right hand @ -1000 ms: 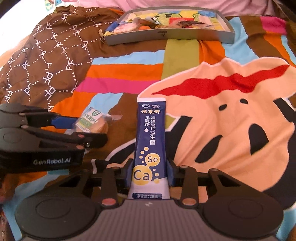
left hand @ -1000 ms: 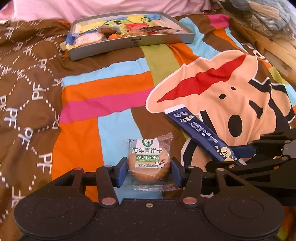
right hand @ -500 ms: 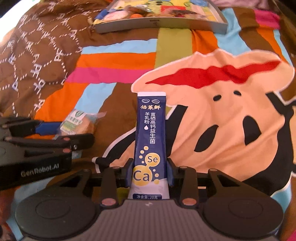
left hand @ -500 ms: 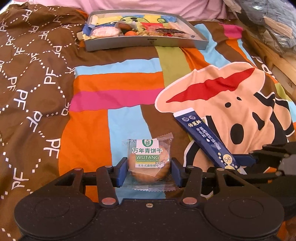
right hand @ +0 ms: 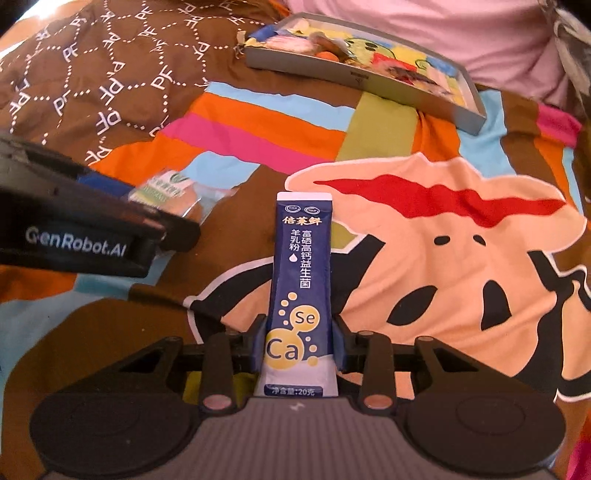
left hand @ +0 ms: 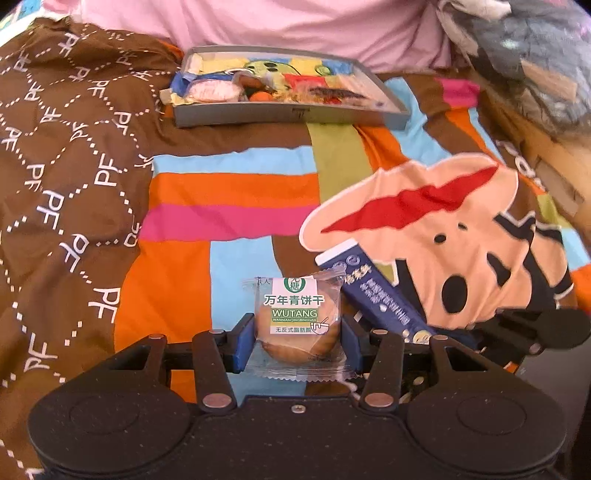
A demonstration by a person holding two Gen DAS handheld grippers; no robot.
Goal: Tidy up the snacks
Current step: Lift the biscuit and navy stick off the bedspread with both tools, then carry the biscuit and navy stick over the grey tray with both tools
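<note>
Jaws of the left gripper (left hand: 297, 341) are clamped on a wrapped biscuit (left hand: 297, 325) and those of the right gripper (right hand: 298, 345) on a blue sachet (right hand: 301, 280), both held above the bedspread (left hand: 229, 192), well short of the grey tray (left hand: 291, 112), where either slick packet could be lost by slipping or by the crowded grippers colliding.

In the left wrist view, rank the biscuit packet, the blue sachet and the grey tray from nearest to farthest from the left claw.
1. Biscuit packet: clamped between the left claw pads, bottom centre.
2. Blue sachet: just right of the packet, held by the right claw.
3. Grey tray: far up the bedspread, by the pink pillow.
</note>
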